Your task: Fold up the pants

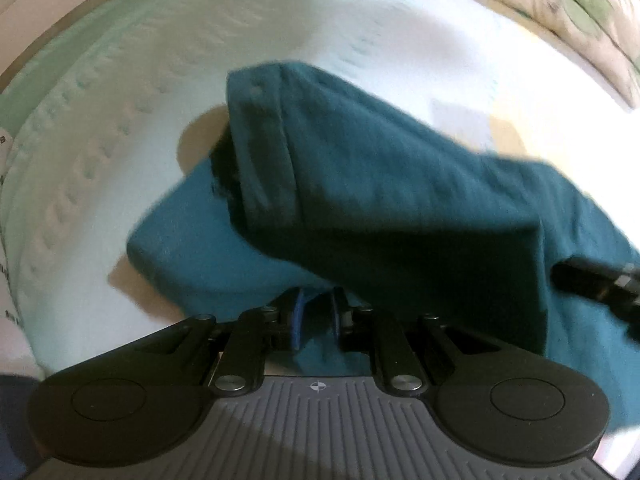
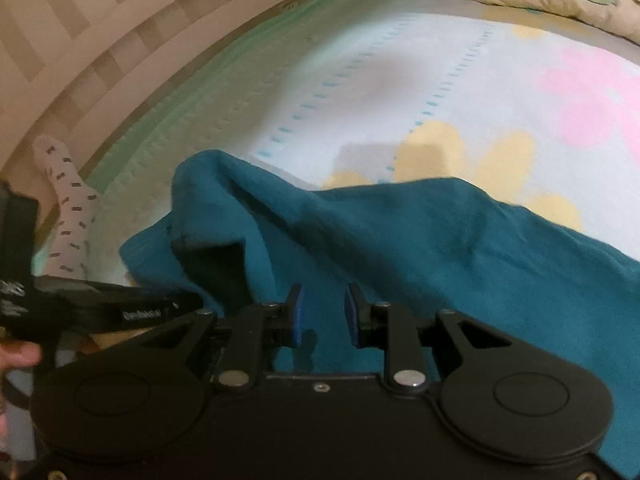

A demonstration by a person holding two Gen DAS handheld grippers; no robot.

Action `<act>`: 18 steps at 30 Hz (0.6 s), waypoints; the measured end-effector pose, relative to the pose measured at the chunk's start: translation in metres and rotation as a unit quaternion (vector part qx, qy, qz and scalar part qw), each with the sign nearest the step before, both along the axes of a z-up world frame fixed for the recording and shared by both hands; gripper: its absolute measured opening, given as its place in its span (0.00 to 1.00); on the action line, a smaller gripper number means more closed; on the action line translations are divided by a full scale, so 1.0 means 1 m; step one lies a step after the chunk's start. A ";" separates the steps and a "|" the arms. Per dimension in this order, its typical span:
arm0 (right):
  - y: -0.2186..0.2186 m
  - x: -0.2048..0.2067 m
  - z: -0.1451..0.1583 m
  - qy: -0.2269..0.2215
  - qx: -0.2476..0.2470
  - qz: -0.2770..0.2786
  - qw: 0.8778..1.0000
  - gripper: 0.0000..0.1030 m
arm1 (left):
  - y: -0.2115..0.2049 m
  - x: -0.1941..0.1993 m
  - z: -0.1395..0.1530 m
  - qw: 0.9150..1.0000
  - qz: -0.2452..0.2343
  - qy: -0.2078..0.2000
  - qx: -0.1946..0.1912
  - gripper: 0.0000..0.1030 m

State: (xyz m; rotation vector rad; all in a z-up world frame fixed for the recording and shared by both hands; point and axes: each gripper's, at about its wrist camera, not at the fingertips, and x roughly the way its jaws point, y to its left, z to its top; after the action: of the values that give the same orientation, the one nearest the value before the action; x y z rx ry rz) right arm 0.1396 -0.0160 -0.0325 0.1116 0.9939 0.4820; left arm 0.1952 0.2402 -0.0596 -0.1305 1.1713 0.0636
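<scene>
While lying across the bed [image 2: 360, 92] with their long axis running from frame left toward lower right, pants [image 2: 400, 240] being pinched by narrowly set left tongs [image 1: 316, 320], sitting just beyond the part-open, empty, nearer right tongs [image 2: 324, 312].

Teal pants [image 1: 400, 200], soft knit, partly folded on bed: one part lifted and draped over the lower layer lying flat, hemmed edge showing; rumpled, fabric bunched in ridges.
</scene>
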 end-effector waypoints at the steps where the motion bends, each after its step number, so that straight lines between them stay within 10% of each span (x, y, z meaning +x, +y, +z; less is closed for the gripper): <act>1: 0.002 0.002 -0.003 -0.002 -0.002 0.002 1.000 0.33 | 0.005 0.007 0.001 1.000 0.011 -0.008 -0.001 0.14; 18: 0.075 -0.028 -0.033 0.020 -0.001 0.095 0.995 0.33 | 0.063 0.017 0.057 0.987 0.115 -0.104 0.031 0.14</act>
State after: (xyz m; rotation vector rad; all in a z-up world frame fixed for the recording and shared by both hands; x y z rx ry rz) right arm 0.1115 0.0593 -0.0654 0.0252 1.0501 0.6558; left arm 0.2122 0.3028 -0.0029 -0.2124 0.9408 0.2839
